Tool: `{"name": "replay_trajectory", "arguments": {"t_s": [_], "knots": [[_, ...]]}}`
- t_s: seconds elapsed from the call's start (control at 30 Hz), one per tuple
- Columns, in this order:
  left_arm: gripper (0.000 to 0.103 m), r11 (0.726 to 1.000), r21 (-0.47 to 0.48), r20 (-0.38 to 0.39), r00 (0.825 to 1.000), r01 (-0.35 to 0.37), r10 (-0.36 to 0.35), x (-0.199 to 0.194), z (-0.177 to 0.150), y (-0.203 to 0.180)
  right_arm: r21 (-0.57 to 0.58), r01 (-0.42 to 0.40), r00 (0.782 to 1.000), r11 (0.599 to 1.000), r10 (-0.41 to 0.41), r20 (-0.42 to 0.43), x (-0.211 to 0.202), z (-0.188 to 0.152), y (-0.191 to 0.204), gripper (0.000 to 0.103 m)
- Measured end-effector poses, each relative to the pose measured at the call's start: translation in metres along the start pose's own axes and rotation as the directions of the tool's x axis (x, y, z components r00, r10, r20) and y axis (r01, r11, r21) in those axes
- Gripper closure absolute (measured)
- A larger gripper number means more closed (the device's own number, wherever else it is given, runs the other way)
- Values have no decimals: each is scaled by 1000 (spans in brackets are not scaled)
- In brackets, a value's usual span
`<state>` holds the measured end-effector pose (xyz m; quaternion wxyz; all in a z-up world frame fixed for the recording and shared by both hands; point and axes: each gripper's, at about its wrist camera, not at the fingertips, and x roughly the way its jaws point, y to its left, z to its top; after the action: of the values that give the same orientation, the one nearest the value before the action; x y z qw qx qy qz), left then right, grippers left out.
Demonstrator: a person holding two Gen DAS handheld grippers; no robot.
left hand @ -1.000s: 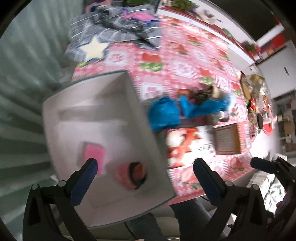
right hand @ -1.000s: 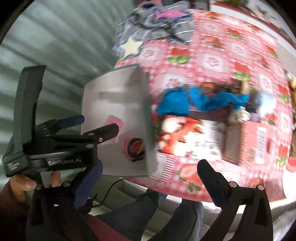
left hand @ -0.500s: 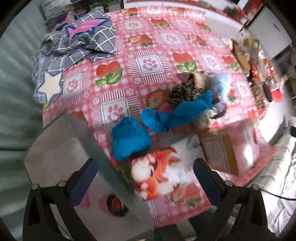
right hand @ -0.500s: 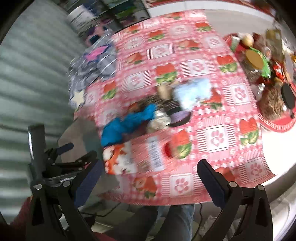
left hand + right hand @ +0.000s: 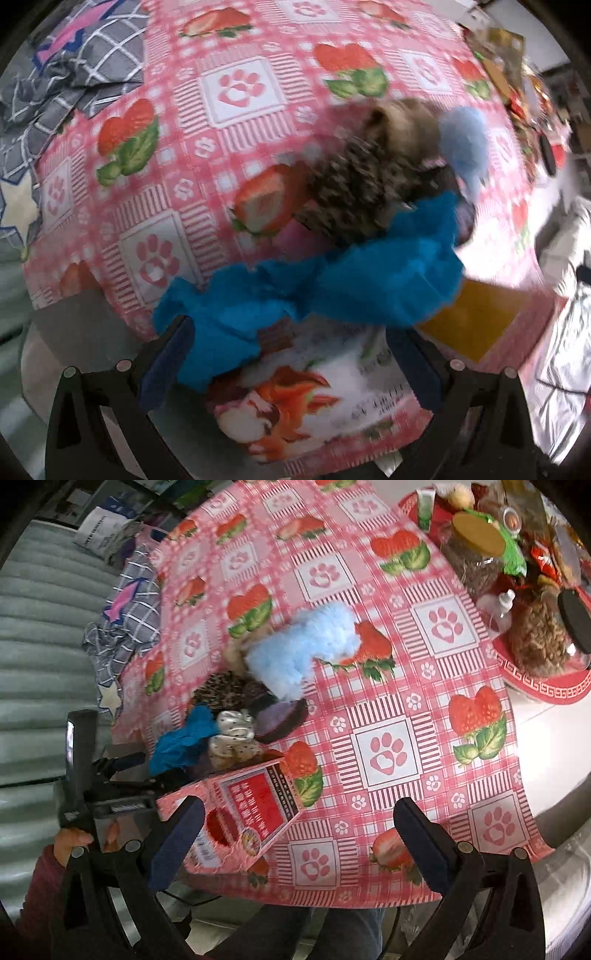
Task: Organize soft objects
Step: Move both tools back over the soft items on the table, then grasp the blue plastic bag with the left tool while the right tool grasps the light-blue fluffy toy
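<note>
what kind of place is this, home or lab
Most likely a home dining area: a strawberry-and-paw-print tablecloth, food jars on a red tray, and a grey checked fabric heaped on the table.

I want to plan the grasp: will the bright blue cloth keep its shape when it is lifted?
Probably not. The blue cloth lies crumpled in loose folds, so it likely droops and trails. It looks thin, so likely light. It touches the leopard-print piece, which might drag along.

Blurred, unreadable print on the red label of the pink strawberry-patterned cardboard box (image 5: 255,805), unreadable lettering on the black handheld left gripper body (image 5: 110,806), nothing else legible
</note>
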<state>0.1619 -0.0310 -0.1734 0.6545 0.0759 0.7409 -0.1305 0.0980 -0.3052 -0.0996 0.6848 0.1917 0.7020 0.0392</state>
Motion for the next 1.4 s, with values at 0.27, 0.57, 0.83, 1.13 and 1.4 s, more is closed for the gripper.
{"name": "replay_trajectory", "arguments": {"t_s": [0.27, 0.57, 0.83, 1.13, 1.4], "knots": [[0, 999, -39, -57, 998, 19, -22, 24, 16, 11, -9, 8, 998, 1000, -9, -57, 27, 25, -1, 0], [0, 949, -304, 59, 993, -81, 104, 17, 37, 64, -39, 79, 995, 996, -81, -52, 52, 69, 5, 0], [0, 857, -512, 109, 986, -55, 128, -8, 41, 123, 62, 148, 989, 987, -148, -6, 83, 127, -4, 0], [0, 884, -462, 128, 981, -72, 147, -9, 50, 110, -20, 278, 957, 960, -279, -83, 130, 131, -15, 0], [0, 870, -485, 97, 983, -90, 155, 16, 60, 118, 64, 355, 934, 933, -352, -65, 93, 100, -83, 0]]}}
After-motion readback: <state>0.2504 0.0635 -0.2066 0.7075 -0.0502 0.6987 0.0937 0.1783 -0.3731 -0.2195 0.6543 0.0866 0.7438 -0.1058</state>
